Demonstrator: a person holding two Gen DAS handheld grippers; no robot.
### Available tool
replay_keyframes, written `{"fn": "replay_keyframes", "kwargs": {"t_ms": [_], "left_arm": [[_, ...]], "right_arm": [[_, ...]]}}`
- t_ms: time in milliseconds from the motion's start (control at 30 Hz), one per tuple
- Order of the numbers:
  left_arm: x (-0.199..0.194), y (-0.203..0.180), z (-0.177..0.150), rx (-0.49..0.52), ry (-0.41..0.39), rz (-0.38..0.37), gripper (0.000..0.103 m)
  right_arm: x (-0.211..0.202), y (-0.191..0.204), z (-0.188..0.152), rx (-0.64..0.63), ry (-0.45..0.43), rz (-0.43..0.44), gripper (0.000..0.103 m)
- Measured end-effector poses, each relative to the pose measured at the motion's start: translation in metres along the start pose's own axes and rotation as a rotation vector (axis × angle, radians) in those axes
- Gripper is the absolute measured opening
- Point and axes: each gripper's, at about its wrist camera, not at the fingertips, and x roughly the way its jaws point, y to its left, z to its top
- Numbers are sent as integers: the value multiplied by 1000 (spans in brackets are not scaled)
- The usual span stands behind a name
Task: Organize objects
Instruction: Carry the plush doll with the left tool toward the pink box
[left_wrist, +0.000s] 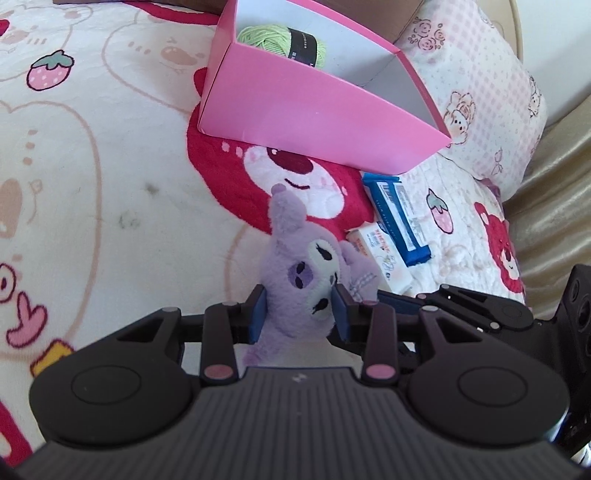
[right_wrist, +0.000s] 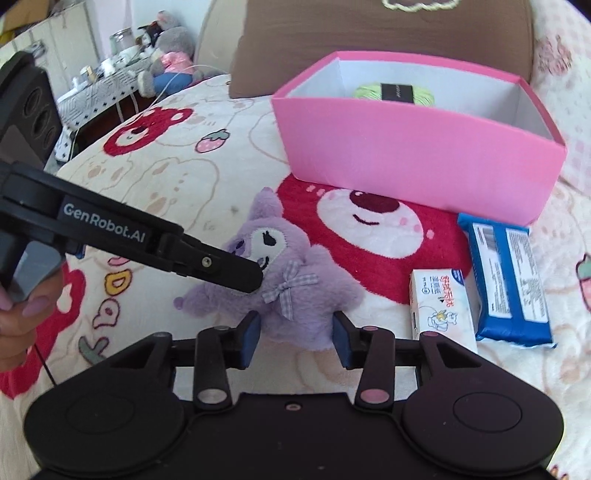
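A purple plush toy (left_wrist: 306, 284) lies on the bed blanket in front of the pink box (left_wrist: 310, 107). My left gripper (left_wrist: 301, 314) is shut on the plush toy's head, its blue pads pressed into both sides. In the right wrist view the left gripper's finger reaches in from the left onto the toy's head (right_wrist: 266, 243). My right gripper (right_wrist: 295, 338) straddles the plush toy's lower body (right_wrist: 295, 314) with a pad on each side; whether it presses in is unclear. The pink box (right_wrist: 417, 155) holds a green yarn ball (right_wrist: 395, 92).
A blue packet (right_wrist: 509, 284) and a small white carton (right_wrist: 441, 306) lie right of the toy. A brown pillow (right_wrist: 388, 33) sits behind the box. A patterned pillow (left_wrist: 491, 92) lies at the right. A side table with clutter (right_wrist: 110, 70) stands far left.
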Motion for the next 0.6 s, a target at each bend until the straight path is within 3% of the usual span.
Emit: {"fn": "replay_keyframes", "kwargs": {"t_ms": [333,600], "left_arm": [[-23,-25,-10,24,40,53,36],[-43,-45,10,44,37,43,37]], "right_arm": [[-26,20,5,-29,62,-27,49],[-50,19,24,-24,56,-37,49]]}}
